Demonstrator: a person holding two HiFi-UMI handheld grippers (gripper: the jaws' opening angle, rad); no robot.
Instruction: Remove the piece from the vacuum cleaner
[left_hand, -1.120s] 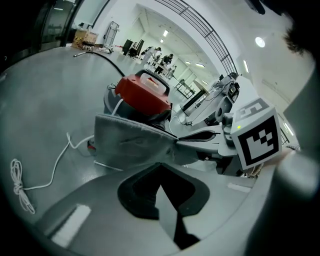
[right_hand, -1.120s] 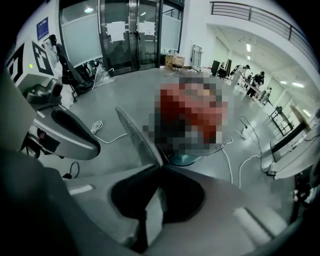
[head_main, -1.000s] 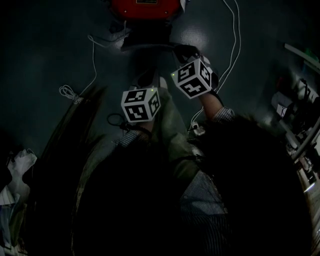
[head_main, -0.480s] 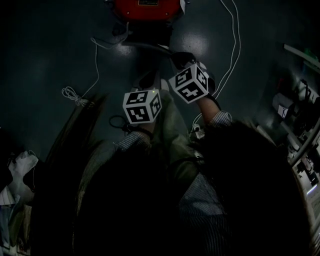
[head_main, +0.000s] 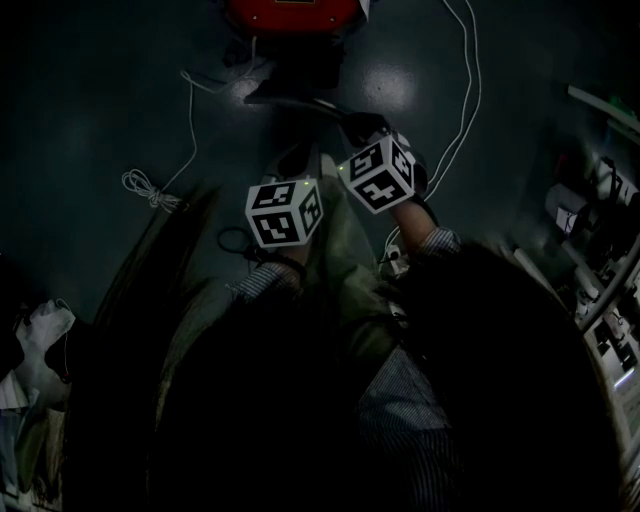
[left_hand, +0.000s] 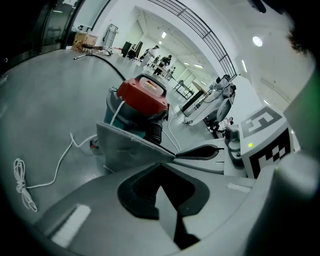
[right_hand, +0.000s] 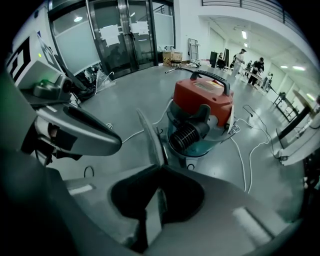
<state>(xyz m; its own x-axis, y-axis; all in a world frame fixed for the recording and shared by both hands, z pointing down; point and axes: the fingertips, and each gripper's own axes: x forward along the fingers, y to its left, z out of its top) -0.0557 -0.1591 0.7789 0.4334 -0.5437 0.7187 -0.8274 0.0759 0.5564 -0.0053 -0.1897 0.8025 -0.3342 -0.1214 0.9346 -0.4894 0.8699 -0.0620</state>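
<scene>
The head camera looked steeply down over the person onto the dark floor (head_main: 80, 120), with the vacuum cleaner (head_main: 290, 12) far off at its top edge. Each claw camera rode low and sighted along its own jaws — left claw (left_hand: 132, 145), right claw (right_hand: 150, 137). All three views shared that vacuum cleaner, and the claw cameras sat much nearer to it.

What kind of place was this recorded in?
Probably a large lab or workshop hall: a wide glossy grey floor, tall glass doors, and people at distant tables under rows of ceiling lights.
</scene>
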